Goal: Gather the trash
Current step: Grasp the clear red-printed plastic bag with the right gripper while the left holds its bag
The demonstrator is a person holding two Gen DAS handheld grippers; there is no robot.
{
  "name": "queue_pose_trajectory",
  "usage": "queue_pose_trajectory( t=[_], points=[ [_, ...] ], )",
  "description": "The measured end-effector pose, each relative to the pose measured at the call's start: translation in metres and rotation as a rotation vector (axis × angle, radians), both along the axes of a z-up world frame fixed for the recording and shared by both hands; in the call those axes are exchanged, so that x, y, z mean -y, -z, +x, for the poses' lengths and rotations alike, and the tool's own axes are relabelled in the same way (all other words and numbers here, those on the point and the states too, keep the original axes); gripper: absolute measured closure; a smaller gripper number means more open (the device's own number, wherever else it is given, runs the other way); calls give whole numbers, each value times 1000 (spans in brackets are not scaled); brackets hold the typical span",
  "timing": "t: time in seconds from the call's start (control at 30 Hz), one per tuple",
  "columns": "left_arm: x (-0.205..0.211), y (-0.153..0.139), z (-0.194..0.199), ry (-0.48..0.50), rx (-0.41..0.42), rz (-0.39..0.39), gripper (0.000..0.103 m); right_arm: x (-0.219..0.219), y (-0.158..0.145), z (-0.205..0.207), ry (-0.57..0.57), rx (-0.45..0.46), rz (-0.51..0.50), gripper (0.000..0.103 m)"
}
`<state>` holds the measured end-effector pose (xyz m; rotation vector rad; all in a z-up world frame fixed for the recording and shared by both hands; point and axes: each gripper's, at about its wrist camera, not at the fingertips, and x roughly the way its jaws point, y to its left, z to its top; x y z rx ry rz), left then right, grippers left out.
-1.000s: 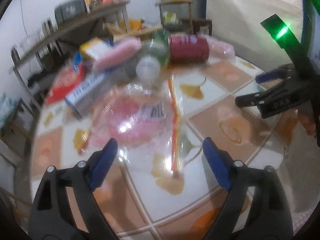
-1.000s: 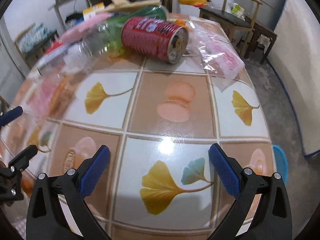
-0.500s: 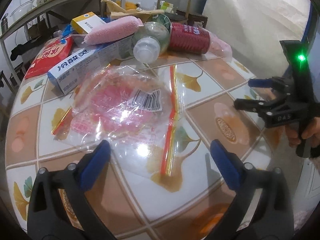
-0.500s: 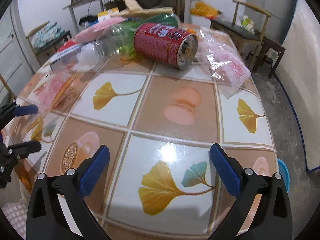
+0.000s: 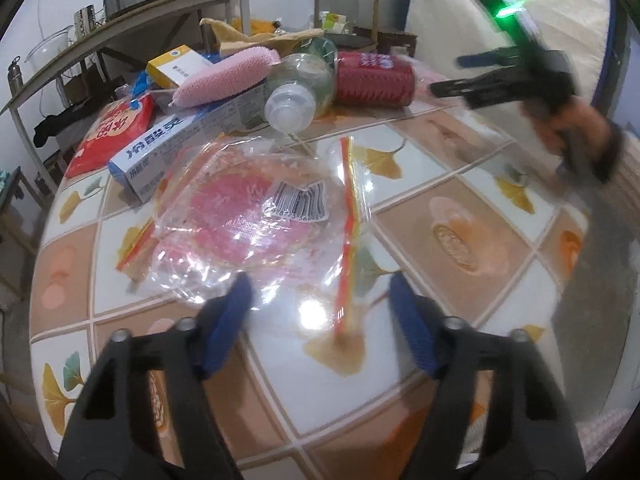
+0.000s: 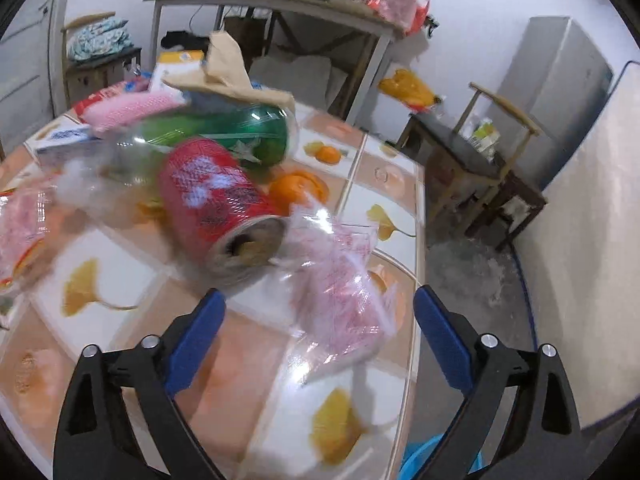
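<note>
Left gripper (image 5: 320,300) over tiled table (image 5: 472,248), jaws apart and just closing in, nothing pressed between them; near edge of clear plastic bag (image 5: 256,220) with barcode label and pink contents lying flat between and just ahead of jaws, red-and-yellow seal strip running toward right jaw. Beyond jaws: blue-and-white box (image 5: 176,148), pink sponge (image 5: 228,76), clear bottle (image 5: 296,96) with cap toward camera, red can (image 5: 372,80) on its side, red packet (image 5: 116,128) far left. Right gripper (image 5: 472,74), blurred, held in a hand (image 5: 568,120) at upper right, near red can.

Right gripper (image 6: 316,320) with jaws wide apart, narrowing slightly, gripping nothing; crumpled pink-printed plastic wrapper (image 6: 340,292) on table (image 6: 120,304) between and just ahead of jaws. Red can (image 6: 216,200) beyond left jaw, open end toward camera, touching wrapper; green bottle (image 6: 240,132) behind it; orange (image 6: 296,188) beside can; brown paper (image 6: 224,68) on top of pile
</note>
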<state>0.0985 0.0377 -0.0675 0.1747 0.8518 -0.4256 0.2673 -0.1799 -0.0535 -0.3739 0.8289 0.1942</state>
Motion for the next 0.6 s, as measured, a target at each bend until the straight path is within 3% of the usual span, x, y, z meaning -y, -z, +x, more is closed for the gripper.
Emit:
queue_pose_trajectory(
  t=[0.13,0.2,0.23,0.37,0.43,0.6],
  points=[
    [-3,-12,-15,55,37,-54,48,17,19,23,-11,-148,81,22],
    [0,-20,-22,89,64,-63,48,22,20,21,12,-161,128,29],
    [0,-22,-23,103,73,-67,48,24,20,19,31,-166,138,41],
    [8,-32,-18,119,105,-60,47,27,18,2,78,-189,175,55],
    [15,-29,-8,105,97,-25,45,28,18,-10,106,-204,201,67],
    [30,-6,12,71,63,100,45,19,18,-53,153,-212,240,68]
  ],
)
